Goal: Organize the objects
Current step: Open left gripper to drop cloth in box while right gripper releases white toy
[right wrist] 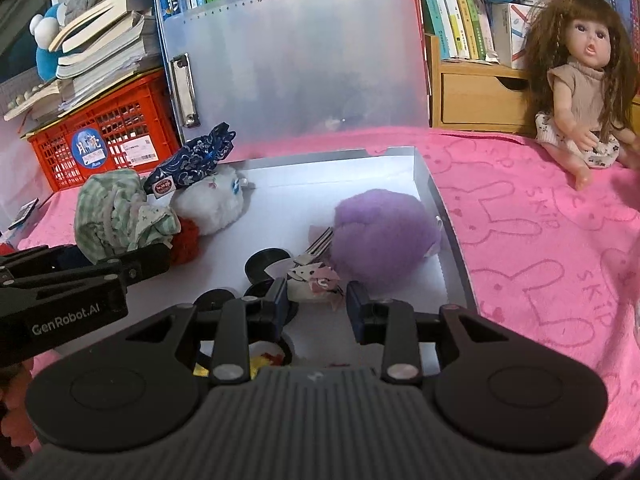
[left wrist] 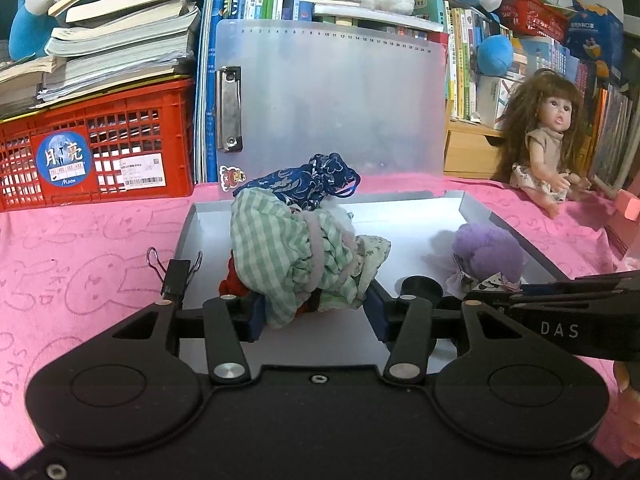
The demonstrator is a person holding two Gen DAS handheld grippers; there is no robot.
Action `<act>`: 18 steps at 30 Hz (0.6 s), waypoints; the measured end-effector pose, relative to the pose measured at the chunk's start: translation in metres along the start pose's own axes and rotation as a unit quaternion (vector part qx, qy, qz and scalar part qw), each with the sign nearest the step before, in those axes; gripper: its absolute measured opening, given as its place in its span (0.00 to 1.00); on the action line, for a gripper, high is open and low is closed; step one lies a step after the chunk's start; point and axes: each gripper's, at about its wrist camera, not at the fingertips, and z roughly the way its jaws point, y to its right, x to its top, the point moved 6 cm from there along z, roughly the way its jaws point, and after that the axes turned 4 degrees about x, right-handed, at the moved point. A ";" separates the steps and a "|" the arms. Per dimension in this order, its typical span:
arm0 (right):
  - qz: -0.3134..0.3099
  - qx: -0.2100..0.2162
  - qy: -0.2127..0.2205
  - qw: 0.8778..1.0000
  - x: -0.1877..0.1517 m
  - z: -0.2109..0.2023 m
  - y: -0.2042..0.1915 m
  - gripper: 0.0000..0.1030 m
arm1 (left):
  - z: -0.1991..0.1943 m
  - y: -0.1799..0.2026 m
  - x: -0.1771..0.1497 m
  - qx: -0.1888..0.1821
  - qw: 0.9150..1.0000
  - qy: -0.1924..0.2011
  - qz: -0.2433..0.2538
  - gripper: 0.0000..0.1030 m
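A shallow white box [left wrist: 492, 216] lies on a pink towel. In its left half sits a green checked cloth bundle [left wrist: 288, 248], with a navy patterned pouch [left wrist: 316, 180] behind it and a red fuzzy thing [right wrist: 186, 240] under it. My left gripper [left wrist: 316, 312] stands open around the bundle's near end, pads close beside the cloth. A purple pom-pom [right wrist: 380, 236] rests at the box's right wall [right wrist: 436, 196], with a small patterned tag [right wrist: 316, 278] in front of it. My right gripper [right wrist: 318, 308] is open, its pads apart from the tag between them. A white pom-pom [right wrist: 212, 204] lies behind the bundle.
A black binder clip [left wrist: 176, 276] grips the box's left wall. Black round lids [right wrist: 266, 260] lie inside the box. A translucent clipboard [left wrist: 332, 100] stands behind it. Nearby are a red crate [left wrist: 100, 148] under books at the left and a doll [right wrist: 580, 80] at the right.
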 end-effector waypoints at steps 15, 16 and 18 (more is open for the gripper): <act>-0.003 0.003 0.015 1.000 0.002 -0.014 -0.001 0.61 | -0.009 -0.001 -0.001 -0.005 1.000 -0.004 -0.002 0.79; -0.003 0.004 0.016 1.000 0.002 -0.015 -0.002 0.62 | -0.010 -0.001 -0.001 -0.007 1.000 -0.003 -0.002 0.80; -0.007 0.005 0.019 1.000 0.001 -0.018 -0.002 0.64 | -0.014 -0.001 0.000 -0.009 1.000 -0.001 -0.001 0.82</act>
